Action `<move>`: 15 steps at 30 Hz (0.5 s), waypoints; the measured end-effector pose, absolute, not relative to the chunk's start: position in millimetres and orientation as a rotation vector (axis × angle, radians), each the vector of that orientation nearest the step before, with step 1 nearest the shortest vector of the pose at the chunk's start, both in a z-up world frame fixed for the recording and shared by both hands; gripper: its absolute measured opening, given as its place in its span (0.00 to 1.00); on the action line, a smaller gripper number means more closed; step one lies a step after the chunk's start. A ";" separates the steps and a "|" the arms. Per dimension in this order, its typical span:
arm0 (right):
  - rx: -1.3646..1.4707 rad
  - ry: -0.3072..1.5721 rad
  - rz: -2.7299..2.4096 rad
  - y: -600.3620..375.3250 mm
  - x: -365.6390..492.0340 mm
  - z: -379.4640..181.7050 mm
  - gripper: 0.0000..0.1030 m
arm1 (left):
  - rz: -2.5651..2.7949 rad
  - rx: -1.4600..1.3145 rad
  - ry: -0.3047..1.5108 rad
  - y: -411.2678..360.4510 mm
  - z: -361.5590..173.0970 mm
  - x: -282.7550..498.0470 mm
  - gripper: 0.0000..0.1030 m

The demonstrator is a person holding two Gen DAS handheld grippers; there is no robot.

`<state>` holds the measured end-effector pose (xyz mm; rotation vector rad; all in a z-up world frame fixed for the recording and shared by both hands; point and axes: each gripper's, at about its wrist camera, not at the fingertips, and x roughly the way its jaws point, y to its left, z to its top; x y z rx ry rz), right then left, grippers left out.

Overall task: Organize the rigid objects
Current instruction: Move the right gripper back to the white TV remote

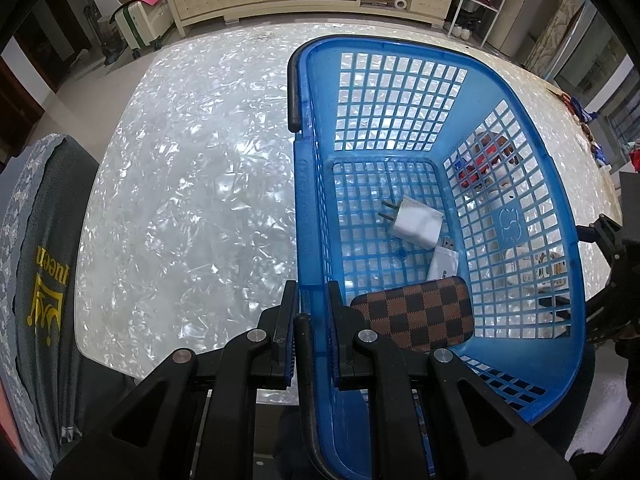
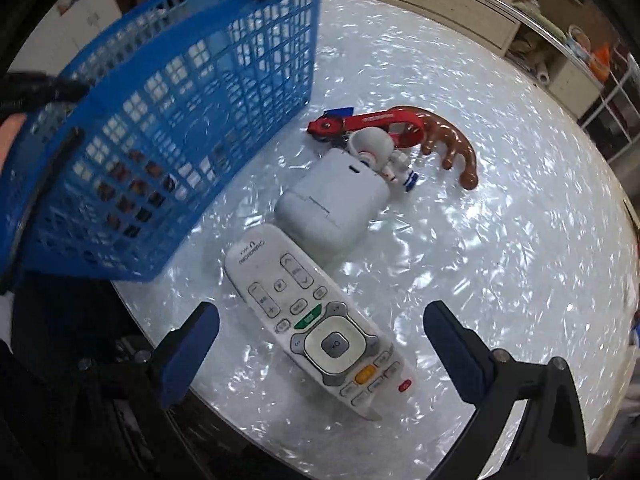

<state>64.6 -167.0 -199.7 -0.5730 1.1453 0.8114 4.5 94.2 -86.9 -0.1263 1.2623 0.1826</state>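
With the left hand-held gripper (image 1: 312, 300) clamping the blue plastic lattice basket's (image 1: 532, 184) wall, the wide-open right hand-held gripper (image 2: 320, 332) risks nudging the white remote control (image 2: 316, 320) off the pearly white desk (image 2: 500, 240).

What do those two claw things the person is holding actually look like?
Both are black plastic. The left gripper has angular linkage arms with round silver pins and flat dark fingers. The right gripper has similar black arms with small screws and dark blue pads on its fingers.
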 end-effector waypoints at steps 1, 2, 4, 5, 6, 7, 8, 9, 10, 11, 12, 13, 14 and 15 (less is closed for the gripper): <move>-0.584 1.143 0.812 -166.2 63.7 -202.1 1.00 | 0.182 -0.126 1.262 94.4 -86.9 4.7 0.14; -0.596 1.142 0.813 -165.4 62.4 -204.9 1.00 | 0.182 -0.126 1.262 94.3 -86.8 4.8 0.14; -0.616 1.144 0.808 -164.6 60.9 -210.1 1.00 | 0.181 -0.127 1.262 94.5 -86.9 4.8 0.14; -0.620 1.146 0.810 -164.0 60.1 -213.1 1.00 | 0.182 -0.127 1.262 94.3 -86.9 4.7 0.14; -0.619 1.148 0.811 -163.8 61.3 -216.2 0.99 | 0.182 -0.127 1.262 94.4 -86.9 4.7 0.14; -0.613 1.155 0.817 -160.8 62.0 -221.3 0.99 | 0.182 -0.128 1.262 94.2 -87.0 4.4 0.14; -0.613 1.161 0.815 -162.6 64.9 -225.5 0.98 | 0.182 -0.127 1.262 93.8 -86.9 4.3 0.14; -0.615 1.164 0.812 -160.6 67.8 -229.3 0.95 | 0.182 -0.127 1.262 93.9 -86.9 4.3 0.14; -0.620 1.166 0.812 -159.8 69.3 -231.7 0.93 | 0.182 -0.128 1.262 94.0 -86.8 4.3 0.14; -0.628 1.171 0.813 -159.9 68.9 -236.4 0.90 | 0.182 -0.128 1.262 93.7 -86.8 4.3 0.14; -0.634 1.175 0.815 -159.7 68.4 -239.6 0.88 | 0.182 -0.126 1.262 93.5 -86.8 4.2 0.14; -0.642 1.178 0.814 -161.4 68.1 -242.2 0.87 | 0.182 -0.126 1.262 93.9 -86.8 4.2 0.14; -0.648 1.180 0.812 -162.4 68.4 -244.0 0.83 | 0.181 -0.126 1.262 93.8 -86.9 4.4 0.14; -0.652 1.185 0.809 -163.6 71.9 -248.4 0.81 | 0.182 -0.127 1.262 93.8 -86.9 4.3 0.14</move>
